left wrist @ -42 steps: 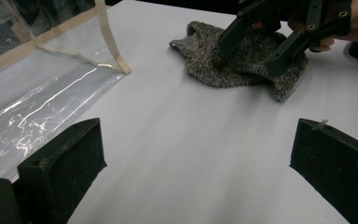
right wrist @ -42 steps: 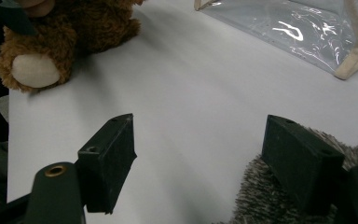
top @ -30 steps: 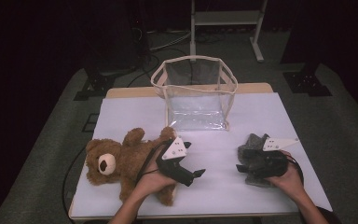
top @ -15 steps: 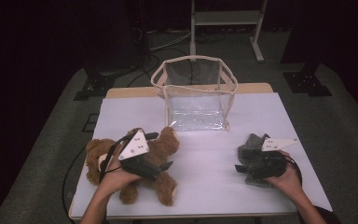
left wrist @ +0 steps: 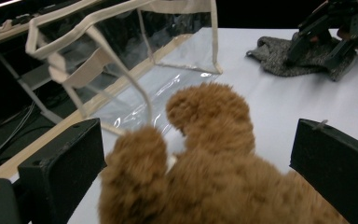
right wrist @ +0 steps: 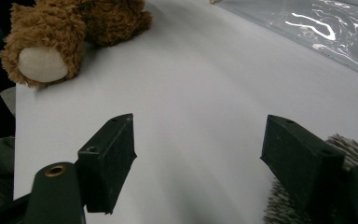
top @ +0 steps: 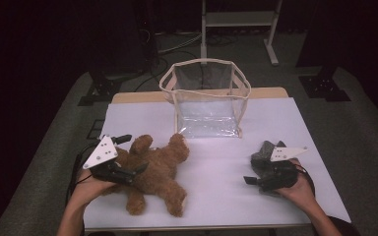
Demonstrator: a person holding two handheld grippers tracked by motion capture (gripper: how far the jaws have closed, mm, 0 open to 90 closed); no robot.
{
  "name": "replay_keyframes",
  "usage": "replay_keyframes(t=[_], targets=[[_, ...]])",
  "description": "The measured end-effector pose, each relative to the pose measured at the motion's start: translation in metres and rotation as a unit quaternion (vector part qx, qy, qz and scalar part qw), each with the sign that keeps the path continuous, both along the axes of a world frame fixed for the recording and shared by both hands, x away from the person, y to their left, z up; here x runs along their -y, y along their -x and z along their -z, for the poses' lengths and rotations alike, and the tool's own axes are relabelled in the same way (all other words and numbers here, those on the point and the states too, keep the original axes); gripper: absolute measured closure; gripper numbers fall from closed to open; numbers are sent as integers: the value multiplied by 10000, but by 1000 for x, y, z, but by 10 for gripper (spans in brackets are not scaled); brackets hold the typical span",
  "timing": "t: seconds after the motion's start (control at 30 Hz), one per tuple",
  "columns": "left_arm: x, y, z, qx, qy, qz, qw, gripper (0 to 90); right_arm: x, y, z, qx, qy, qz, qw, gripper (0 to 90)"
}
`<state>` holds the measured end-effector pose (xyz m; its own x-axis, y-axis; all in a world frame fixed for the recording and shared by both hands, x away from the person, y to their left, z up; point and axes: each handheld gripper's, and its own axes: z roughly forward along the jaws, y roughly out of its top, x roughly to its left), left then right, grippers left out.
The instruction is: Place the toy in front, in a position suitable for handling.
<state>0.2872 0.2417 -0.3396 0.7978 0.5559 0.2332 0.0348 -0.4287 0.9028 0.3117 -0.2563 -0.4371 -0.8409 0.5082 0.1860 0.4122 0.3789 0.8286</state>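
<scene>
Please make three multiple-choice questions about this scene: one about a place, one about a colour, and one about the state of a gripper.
1. Where does the teddy bear lie?
A. Inside the clear bag
B. On the white table, in front of the bag
C. On the floor

2. What colour is the bear?
A. Brown
B. Green
C. Blue

3. How is the left gripper?
A. Shut on the grey cloth
B. Resting in the bag
C. Open, with the bear between its jaws

Answers:
1 B: the high view shows it on the white table, nearer than the clear bag.
2 A: its fur is brown.
3 C: in the left gripper view the jaws stand wide apart around the bear.
</scene>
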Motion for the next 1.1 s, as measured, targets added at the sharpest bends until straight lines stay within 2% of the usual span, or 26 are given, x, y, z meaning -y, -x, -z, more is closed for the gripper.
replay_keyframes(t=[0.2,0.33,0.4,0.57,0.63,0.7,0.73,0.83,0.87,0.9,1.0,1.03,1.07,1.1], targets=[[-24,6,11,-18,-59,-182,9998,21,-5,1,0,-27,12,-74,10000,242],[-38,11,20,-50,-82,-185,9998,21,-11,2,-1,-21,-1,-166,9999,242],[-46,14,27,-81,-121,-111,9998,21,-15,3,-2,-1,13,-210,9998,242],[-67,20,44,-185,-251,-187,9993,23,-26,5,-2,-35,63,-369,9993,243],[-73,23,50,-219,-289,-190,9992,62,-32,5,-3,-61,44,-443,9990,243],[-78,24,55,-261,-357,-217,9988,100,-38,5,-6,-126,-111,-574,9982,243],[-79,23,57,-216,-345,-218,9989,135,-43,6,-8,-111,-132,-642,9978,243],[-84,18,60,-103,-345,-272,9990,210,-59,7,-16,-60,-224,-890,9958,243],[-84,15,61,-108,-327,-286,9990,232,-72,7,-23,-10,-292,-1088,9936,242],[-85,11,62,-140,-318,-302,9989,232,-72,7,-23,-10,-292,-1088,9936,242],[-81,0,64,-112,-368,-356,9986,233,-96,6,-33,106,-365,-1368,9899,242],[-80,-3,64,-106,-391,-382,9984,233,-113,6,-39,176,-395,-1534,9872,232],[-79,-7,64,-113,-406,-394,9983,233,-113,6,-39,176,-395,-1534,9872,232],[-79,-10,64,-123,-415,-406,9982,233,-121,6,-40,208,-376,-1616,9859,224]])
